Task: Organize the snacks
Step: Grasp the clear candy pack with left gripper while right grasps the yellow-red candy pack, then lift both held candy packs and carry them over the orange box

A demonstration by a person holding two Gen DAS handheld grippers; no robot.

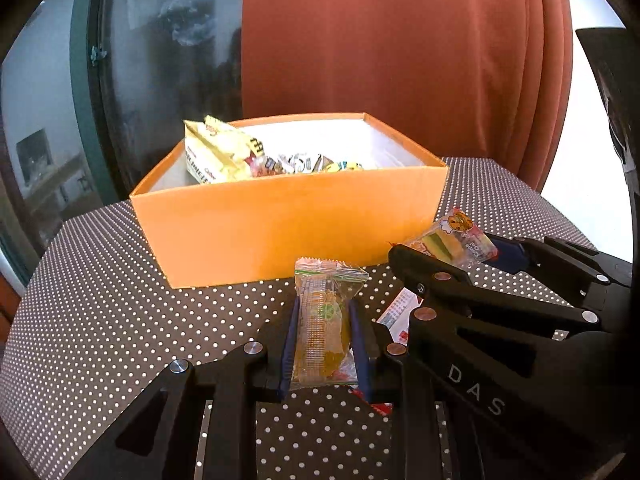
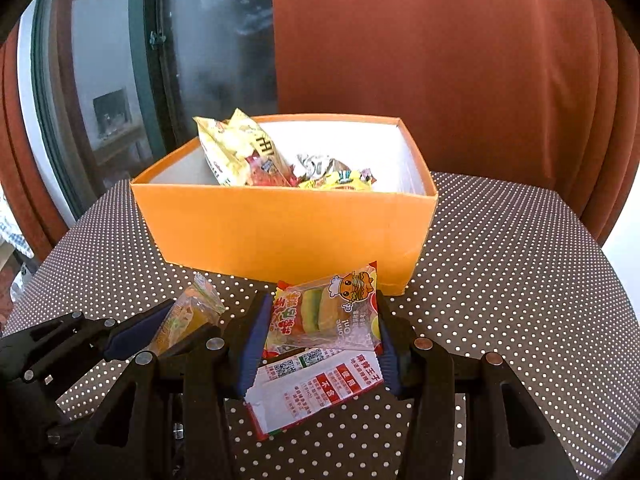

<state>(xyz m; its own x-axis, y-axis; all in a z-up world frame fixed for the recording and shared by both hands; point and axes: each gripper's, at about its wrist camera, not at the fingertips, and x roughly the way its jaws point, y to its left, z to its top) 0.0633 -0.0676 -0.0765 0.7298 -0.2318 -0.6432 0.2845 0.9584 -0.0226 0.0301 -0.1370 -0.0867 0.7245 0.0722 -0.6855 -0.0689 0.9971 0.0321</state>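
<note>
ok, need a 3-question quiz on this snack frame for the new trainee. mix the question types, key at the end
1. True or false: the left gripper is shut on a burger gummy packet.
2. Multiple choice: where is the red-and-white packet?
A. inside the orange box
B. flat on the dotted tablecloth, under the right gripper
C. clamped in the left gripper
3. Fill in: the right gripper is shut on the ____.

Key
1. False: it is shut on the clear yellow candy packet.
2. B
3. burger gummy packet
</note>
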